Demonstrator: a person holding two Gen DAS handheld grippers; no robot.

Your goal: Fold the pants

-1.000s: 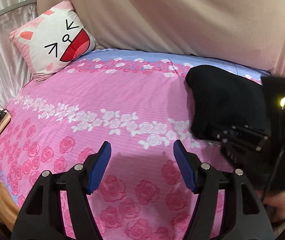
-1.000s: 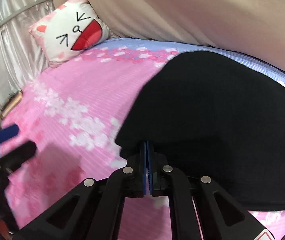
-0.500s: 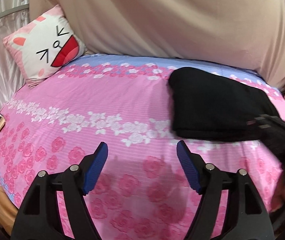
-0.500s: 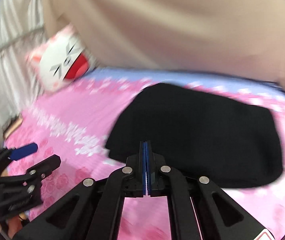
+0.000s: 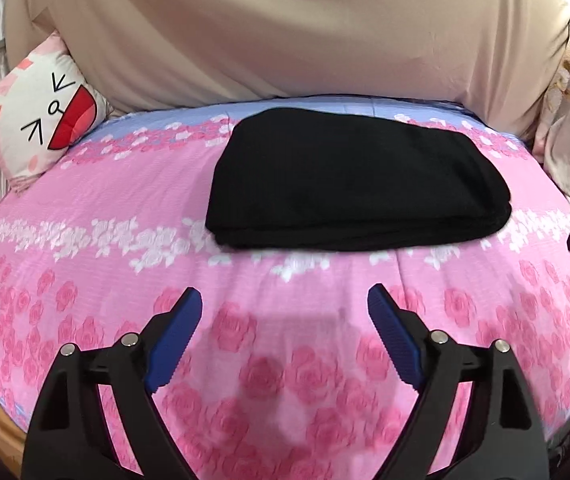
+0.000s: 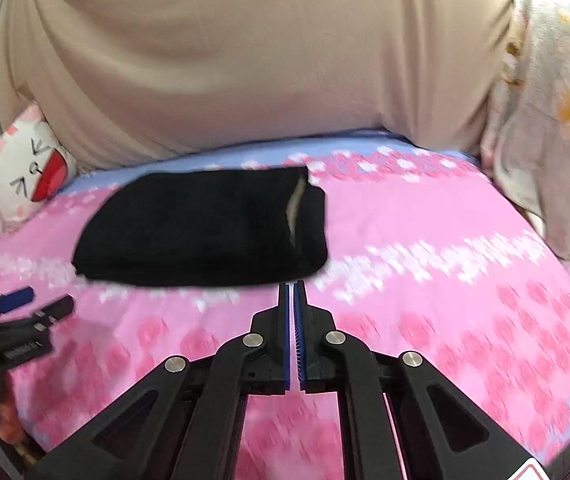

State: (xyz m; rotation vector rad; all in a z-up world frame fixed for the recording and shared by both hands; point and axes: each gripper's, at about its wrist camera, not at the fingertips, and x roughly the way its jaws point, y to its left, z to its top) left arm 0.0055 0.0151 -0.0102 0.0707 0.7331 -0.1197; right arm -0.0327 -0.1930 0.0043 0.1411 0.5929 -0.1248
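No readable writing shows on folded black pants [image 5: 349,184] or cat-face pillow [image 5: 41,116].

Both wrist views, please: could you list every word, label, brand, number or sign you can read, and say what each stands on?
No text can be read in either view.
Left gripper: small white lettering on its black body, too blurred to read.
Red-edged sticker: on the right gripper frame, cut off by the picture edge, nothing legible.
Cat-face pillow: drawn face only, no words.
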